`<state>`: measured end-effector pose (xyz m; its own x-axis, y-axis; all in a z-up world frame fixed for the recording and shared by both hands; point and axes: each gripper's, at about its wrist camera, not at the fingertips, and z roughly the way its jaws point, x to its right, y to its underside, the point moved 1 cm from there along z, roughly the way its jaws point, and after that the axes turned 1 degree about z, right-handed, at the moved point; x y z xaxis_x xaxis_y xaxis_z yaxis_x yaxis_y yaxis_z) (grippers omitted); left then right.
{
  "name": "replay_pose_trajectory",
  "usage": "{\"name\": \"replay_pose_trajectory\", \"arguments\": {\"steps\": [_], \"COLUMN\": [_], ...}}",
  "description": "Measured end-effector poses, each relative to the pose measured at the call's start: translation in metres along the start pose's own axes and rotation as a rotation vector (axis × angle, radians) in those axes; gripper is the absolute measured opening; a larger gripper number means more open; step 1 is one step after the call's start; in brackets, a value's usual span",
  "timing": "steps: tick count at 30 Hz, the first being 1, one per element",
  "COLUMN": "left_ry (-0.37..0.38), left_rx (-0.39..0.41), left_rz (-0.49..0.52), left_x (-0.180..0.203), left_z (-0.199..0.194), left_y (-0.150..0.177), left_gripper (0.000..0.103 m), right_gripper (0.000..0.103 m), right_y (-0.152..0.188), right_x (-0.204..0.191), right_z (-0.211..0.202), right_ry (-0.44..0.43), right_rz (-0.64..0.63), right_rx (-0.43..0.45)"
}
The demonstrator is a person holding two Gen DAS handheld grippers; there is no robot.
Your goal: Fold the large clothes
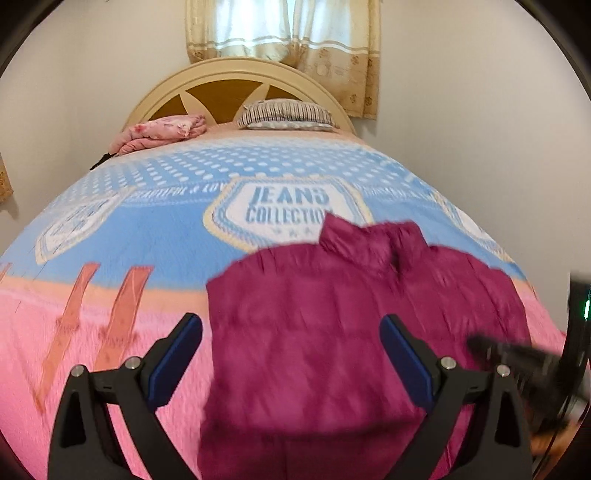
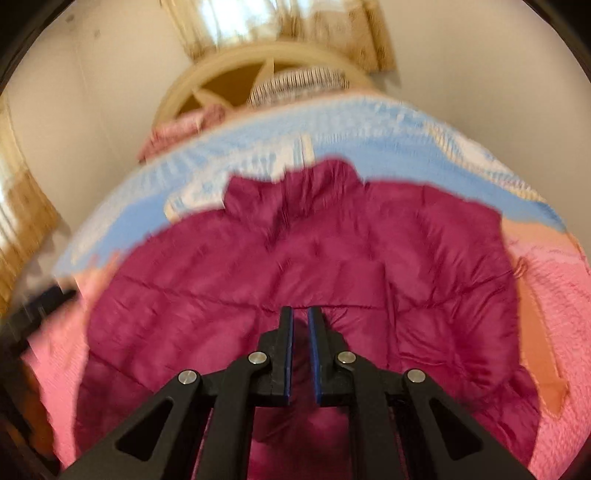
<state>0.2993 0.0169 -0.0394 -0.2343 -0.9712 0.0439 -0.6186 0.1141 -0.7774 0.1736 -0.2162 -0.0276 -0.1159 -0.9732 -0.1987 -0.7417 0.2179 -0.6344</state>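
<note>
On the far left of the bed we saw a folded pink blanket (image 1: 166, 133) lying by the cream headboard (image 1: 236, 79), with a striped pillow (image 1: 286, 114) just to its right and a curtained window (image 1: 284, 29) above. The bedspread (image 1: 122, 236), blue with a "JEANS COLLECTION" badge at the head end and pink toward us, covered the bed.

Our left tool (image 1: 291, 338) hung over the near pink part with its fingers spread wide and nothing between them; its left finger (image 1: 177, 354) stood over bare bedspread, the right one over cloth. The magenta quilted jacket (image 1: 332, 302) lay on the bedspread, collar toward the headboard, on the bed's right half in the left wrist view.

Our right tool (image 2: 300, 317) had its fingers drawn nearly together, pinching a fold of the jacket's (image 2: 314, 266) cloth near its lower middle. At the right edge of the left view it showed as a dark blur (image 1: 517, 354).
</note>
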Motion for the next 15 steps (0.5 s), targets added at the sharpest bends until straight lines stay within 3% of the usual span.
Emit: {"name": "replay_pose_trajectory", "arguments": {"steps": [5, 11, 13, 15], "left_ry": [-0.057, -0.092, -0.030, -0.012], "left_rx": [-0.046, -0.160, -0.164, -0.158], "left_rz": [-0.042, -0.135, -0.219, -0.264], "left_x": [-0.003, -0.024, -0.038, -0.046], "left_z": [0.049, 0.086, 0.089, 0.086], "left_y": [-0.013, 0.036, 0.050, 0.053], "left_gripper": [0.099, 0.099, 0.099, 0.101], "right_gripper": [0.008, 0.008, 0.008, 0.007], "right_y": [0.009, 0.016, 0.018, 0.017], "right_x": [0.015, 0.017, 0.023, 0.030], "right_z": [0.011, 0.020, 0.019, 0.021], "right_ry": [-0.017, -0.025, -0.063, -0.104], "right_rz": [0.010, -0.009, 0.019, 0.048], "right_rx": [-0.027, -0.027, -0.033, -0.040]}}
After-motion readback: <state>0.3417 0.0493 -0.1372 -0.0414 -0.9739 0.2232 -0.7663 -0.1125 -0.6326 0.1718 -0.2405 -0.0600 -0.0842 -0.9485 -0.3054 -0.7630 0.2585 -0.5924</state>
